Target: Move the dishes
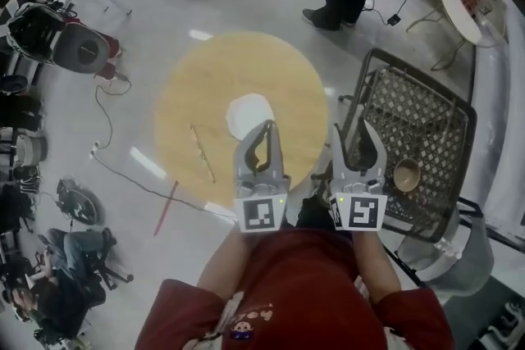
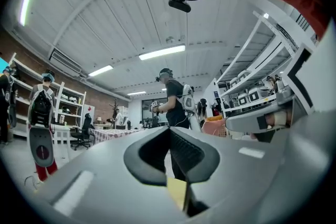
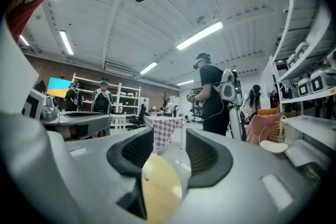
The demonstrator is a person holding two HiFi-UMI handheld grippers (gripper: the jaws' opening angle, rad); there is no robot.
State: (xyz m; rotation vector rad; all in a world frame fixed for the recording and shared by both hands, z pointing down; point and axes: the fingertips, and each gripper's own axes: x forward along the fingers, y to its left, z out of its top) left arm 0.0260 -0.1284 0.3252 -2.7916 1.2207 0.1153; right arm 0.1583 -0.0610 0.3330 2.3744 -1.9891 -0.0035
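Neither gripper has a dish yet, so you are at the reaching stage. Your left gripper [image 1: 264, 134] has its jaws closed together on nothing. Your right gripper [image 1: 356, 139] has its jaws apart and is also empty. The white plate [image 1: 248, 115] lies on the round worktop [image 1: 197, 86], at 11 o'clock just beyond the left gripper. A brown bowl [image 1: 406, 175] sits on the mesh rack [image 1: 426, 115], at 4 o'clock from the right one. Next, I judge, you must part the left jaws and tip them down to the plate's rim.
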